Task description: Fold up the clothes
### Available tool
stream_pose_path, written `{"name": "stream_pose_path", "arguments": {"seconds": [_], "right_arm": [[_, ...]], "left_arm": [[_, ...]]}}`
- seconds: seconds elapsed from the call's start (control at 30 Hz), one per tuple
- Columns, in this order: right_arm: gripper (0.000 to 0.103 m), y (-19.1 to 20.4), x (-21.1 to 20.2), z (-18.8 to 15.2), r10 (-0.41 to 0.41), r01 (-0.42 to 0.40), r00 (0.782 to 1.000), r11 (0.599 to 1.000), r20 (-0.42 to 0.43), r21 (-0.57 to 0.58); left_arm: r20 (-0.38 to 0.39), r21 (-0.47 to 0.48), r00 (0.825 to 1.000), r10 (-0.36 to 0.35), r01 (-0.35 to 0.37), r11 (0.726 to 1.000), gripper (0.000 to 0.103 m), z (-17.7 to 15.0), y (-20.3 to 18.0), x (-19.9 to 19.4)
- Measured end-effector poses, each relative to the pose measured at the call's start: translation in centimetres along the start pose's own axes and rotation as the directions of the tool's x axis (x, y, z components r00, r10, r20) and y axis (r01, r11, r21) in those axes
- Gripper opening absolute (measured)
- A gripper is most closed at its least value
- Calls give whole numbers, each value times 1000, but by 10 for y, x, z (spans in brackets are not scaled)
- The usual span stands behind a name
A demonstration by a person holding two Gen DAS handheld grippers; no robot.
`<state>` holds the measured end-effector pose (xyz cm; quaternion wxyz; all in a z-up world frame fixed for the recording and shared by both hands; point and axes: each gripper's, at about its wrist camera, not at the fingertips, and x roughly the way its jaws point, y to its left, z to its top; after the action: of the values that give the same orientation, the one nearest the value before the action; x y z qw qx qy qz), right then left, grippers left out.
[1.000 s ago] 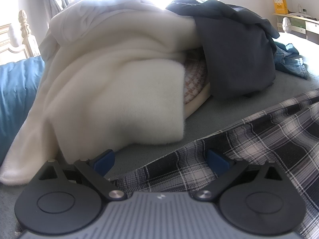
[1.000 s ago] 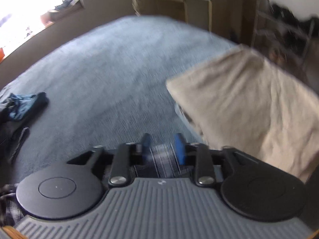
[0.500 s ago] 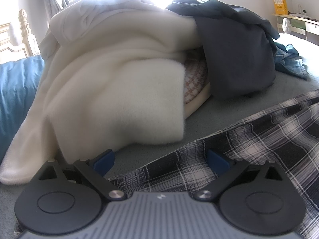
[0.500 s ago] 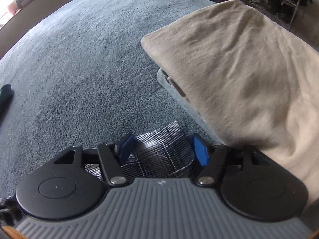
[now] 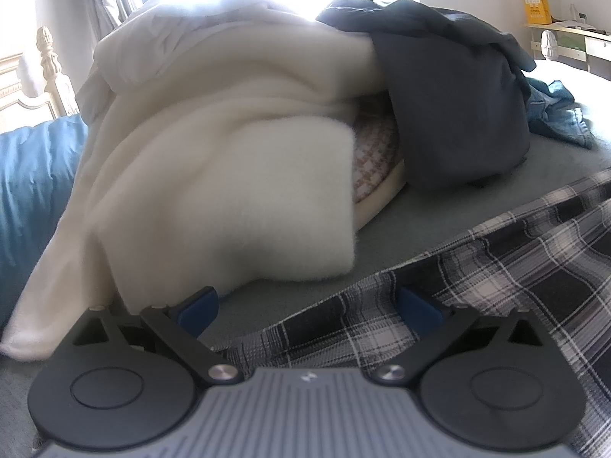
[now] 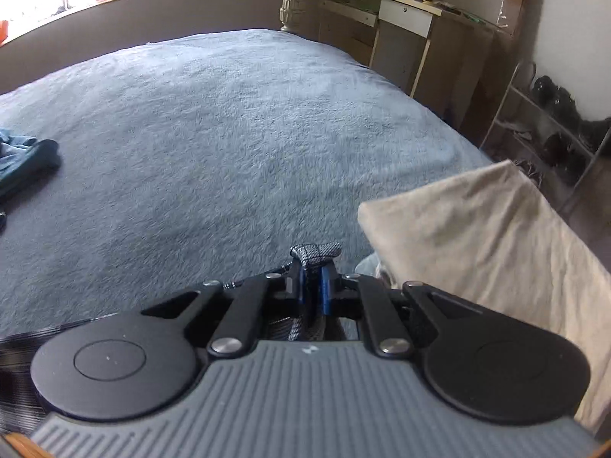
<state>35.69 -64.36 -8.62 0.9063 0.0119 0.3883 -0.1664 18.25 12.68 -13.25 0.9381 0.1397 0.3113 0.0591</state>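
A black-and-white plaid garment (image 5: 496, 267) lies spread on the grey-blue bed cover (image 5: 439, 221) in the left wrist view. My left gripper (image 5: 309, 305) stands open just above the garment's edge; the right blue pad (image 5: 420, 307) is over the plaid and the left pad is over bare cover. In the right wrist view my right gripper (image 6: 313, 288) has its jaws closing. Its blue pads are pinched on a bunched corner of the plaid cloth (image 6: 315, 250), which pokes out past the tips. The rest of the garment trails off to the lower left.
A heap of clothes rises ahead of the left gripper: cream fleece (image 5: 229, 191), a dark grey garment (image 5: 458, 114) and blue denim (image 5: 561, 118). A blue pillow (image 5: 30, 191) lies left. A folded beige garment (image 6: 496, 259) sits right of the right gripper. A desk (image 6: 401, 26) and shoe rack (image 6: 553, 122) stand beyond the bed.
My right gripper stood open around the plaid corner half a second ago and has now shut on it, and its view has swung across the bed. The left gripper has not moved.
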Motion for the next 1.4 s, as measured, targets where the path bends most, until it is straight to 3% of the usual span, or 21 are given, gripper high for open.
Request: {"name": "stream_pose_path", "arguments": {"seconds": [0.33,0.53,0.63,0.8,0.97,1.07,1.2,1.27,1.4], "right_arm": [[7,12,60,-10,-109,106,993,993,-51,-57],[30,20,43,0,-166,163,986,982,-28,-94],[55,5,14,7,-125,125,992,992,1,9],[59,-25,-46,5,-25,13,997,990,77,143],[57,-51,-70,-24,108,-102,994,964,-11,246],[57,-40,-68,-46,152,-139,986,975,-62,175],[55,-15,-67,-63,169,-165,983,984,-66,63],[53,-8,-69,-65,140,-138,989,989,-52,43],[48,-37,-71,-67,107,-93,993,969,-53,229]], "left_arm": [[-3,6,1000,2,-2,1000,103,2,-1,6],[-8,2,1000,4,-4,1000,103,3,0,6],[-8,1,1000,4,-4,1000,103,3,1,3],[-5,4,1000,12,-12,1000,103,3,1,3],[-6,2,1000,19,-19,1000,103,1,0,1],[-6,3,1000,23,-23,1000,103,0,-2,0],[-4,3,1000,24,-24,1000,103,0,-3,0],[-4,2,1000,24,-24,1000,103,-1,-3,0],[-2,-3,1000,20,-20,1000,103,-1,-2,0]]}}
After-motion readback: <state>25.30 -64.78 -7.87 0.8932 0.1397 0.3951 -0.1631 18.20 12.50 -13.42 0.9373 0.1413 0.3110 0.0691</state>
